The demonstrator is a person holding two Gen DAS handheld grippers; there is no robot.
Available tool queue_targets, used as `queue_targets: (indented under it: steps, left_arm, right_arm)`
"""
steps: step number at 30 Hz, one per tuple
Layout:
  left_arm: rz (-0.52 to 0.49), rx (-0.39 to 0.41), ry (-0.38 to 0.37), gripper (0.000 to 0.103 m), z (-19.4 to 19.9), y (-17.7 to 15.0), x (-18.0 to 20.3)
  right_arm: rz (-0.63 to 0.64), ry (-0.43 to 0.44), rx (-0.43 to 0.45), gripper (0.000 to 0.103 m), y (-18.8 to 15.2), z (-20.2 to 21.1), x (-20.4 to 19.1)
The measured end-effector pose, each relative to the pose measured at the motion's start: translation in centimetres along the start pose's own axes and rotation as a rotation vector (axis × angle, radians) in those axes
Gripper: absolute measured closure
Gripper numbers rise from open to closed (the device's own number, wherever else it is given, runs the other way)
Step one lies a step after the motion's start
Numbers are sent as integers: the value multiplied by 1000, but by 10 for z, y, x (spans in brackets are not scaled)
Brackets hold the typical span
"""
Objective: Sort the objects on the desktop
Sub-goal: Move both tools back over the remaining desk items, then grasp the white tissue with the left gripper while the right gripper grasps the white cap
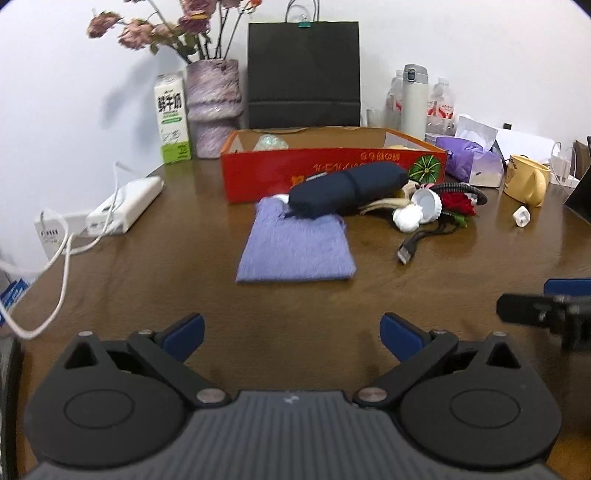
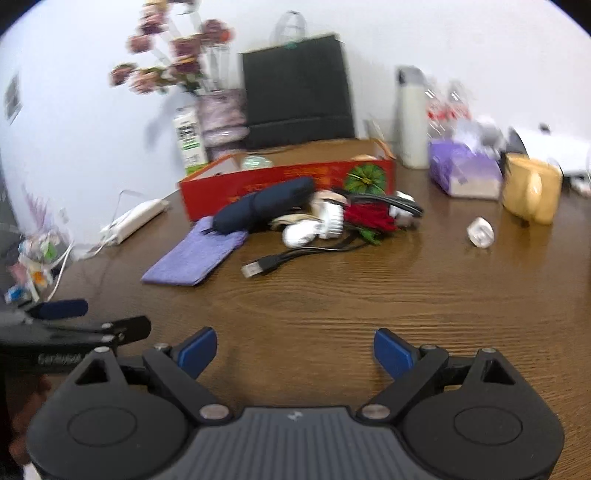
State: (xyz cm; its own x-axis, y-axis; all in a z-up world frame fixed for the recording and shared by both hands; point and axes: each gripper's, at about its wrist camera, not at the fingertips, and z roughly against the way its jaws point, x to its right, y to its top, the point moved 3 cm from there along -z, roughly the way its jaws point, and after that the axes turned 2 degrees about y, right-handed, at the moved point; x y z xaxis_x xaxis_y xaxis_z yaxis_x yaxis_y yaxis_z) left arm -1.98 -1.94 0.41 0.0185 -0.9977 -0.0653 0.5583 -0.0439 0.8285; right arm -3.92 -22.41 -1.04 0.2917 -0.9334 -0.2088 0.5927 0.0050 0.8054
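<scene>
Black paper bag [image 1: 303,74], dried flowers [image 1: 155,29]

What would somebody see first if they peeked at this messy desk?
Probably the bright red box in the middle of the brown table, with a dark blue folded umbrella lying right in front of it, one end on a purple cloth. Behind stand a tall black paper bag and a vase of dried pink flowers. Close up, the open left tongs hold nothing.
</scene>
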Motion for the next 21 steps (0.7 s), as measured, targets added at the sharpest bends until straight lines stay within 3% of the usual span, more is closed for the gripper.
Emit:
queue_targets:
  steps: [3,5,7,9,11,17,18,20,21]
  left_arm:
    - [5,4,-26,0,-17,21,4]
    - [13,8,-45,0,-33,37,6]
    - [13,-3,-69,3,-51,52,10]
    - [21,-32,-85,12,-70,68,14]
    - [31,-40,-114,19,-83,81,20]
    - [42,-44,-248,18,-103,99,55]
    - [18,-44,-268,19,-107,98,64]
    - [-27,-43,-274,23,-115,97,82]
    - [-53,-52,-277,28,-119,96,89]
  right_arm:
    - [-29,-59,19,13,19,-8,23]
    - [-10,-161,43,16,36,-17,41]
    - [-14,-233,49,22,50,-28,58]
    - [-32,-281,58,26,65,-40,78]
    - [-59,-340,52,33,79,-54,97]
    - [-75,-441,-19,46,100,-93,133]
    - [-78,-452,-19,49,99,-97,137]
    - [-93,-406,-31,75,95,-101,142]
    - [-108,-378,-42,75,91,-104,144]
